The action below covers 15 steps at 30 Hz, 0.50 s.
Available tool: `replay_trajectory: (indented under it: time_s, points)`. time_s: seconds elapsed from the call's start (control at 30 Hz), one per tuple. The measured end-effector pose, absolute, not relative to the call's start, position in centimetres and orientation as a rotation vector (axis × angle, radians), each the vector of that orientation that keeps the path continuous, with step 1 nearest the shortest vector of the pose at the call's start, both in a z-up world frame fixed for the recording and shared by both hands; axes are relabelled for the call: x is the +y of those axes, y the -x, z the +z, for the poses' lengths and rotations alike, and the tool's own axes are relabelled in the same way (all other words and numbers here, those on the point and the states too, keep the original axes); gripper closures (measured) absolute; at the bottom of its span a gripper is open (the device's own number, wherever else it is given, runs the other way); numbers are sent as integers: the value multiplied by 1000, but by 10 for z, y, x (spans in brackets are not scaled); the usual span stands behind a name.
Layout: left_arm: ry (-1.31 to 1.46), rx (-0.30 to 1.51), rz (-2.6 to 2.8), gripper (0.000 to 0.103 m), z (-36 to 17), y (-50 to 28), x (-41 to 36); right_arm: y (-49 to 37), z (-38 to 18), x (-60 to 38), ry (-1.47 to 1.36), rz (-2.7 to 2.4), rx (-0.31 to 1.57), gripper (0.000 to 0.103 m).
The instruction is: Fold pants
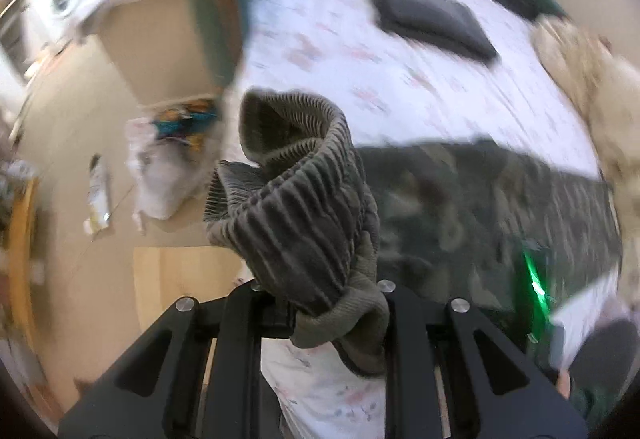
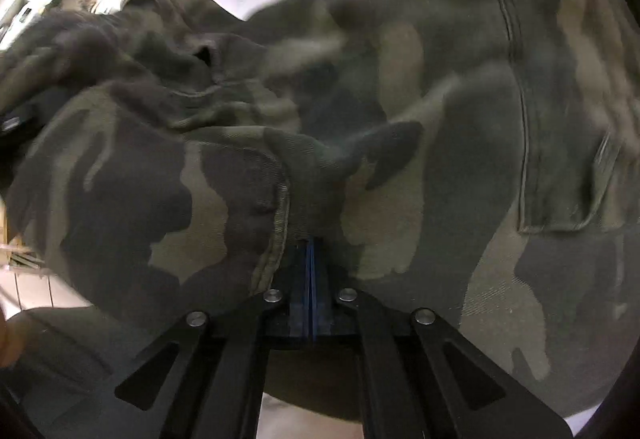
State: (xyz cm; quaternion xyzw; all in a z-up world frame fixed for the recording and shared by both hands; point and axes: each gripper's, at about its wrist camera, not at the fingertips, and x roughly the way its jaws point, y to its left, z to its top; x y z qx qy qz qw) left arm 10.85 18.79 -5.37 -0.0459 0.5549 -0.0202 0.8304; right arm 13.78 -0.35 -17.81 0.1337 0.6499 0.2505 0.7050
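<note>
Green-grey camouflage cotton pants [image 2: 400, 127] lie spread on bed w/ white floral sheet [image 1: 360, 51]. Left hand-held gripper [image 1: 324, 307] angled steeply down, pinching ribbed elastic cuff [image 1: 296, 175], bunched upward. Right hand-held gripper [image 2: 311, 259] tilted down, pads pressed together at a pants fold; grip on cloth unclear.

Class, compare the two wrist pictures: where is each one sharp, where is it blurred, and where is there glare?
Left wrist view: ribbed cuff sharp, patterned bedsheet and camouflage pants smeared, green light streak, washed-out top left. Right wrist view: fabric near the right gripper fairly crisp, right edge blurred, top left overexposed.
</note>
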Motion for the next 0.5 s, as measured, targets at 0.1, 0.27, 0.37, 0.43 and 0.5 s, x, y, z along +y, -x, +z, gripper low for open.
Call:
replay_trajectory:
  time_s: [0.1, 0.27, 0.37, 0.43, 0.5]
  points:
    - [-16, 1133, -83, 88, -48, -102, 167, -145, -180, -5, -324, 567, 1499, 103]
    - [-43, 1109, -104, 88, -42, -99, 160, -165, -129, -22, -330, 580, 1327, 103]
    - [-25, 1111, -103, 88, -42, -101, 163, -196, -147, -22, -409, 535, 1388, 103]
    - [-6, 1114, -111, 88, -42, -102, 164, -206, -169, -15, -385, 517, 1440, 103]
    - [18, 1113, -131, 88, -42, -104, 162, -215, -194, -2, -352, 500, 1453, 103]
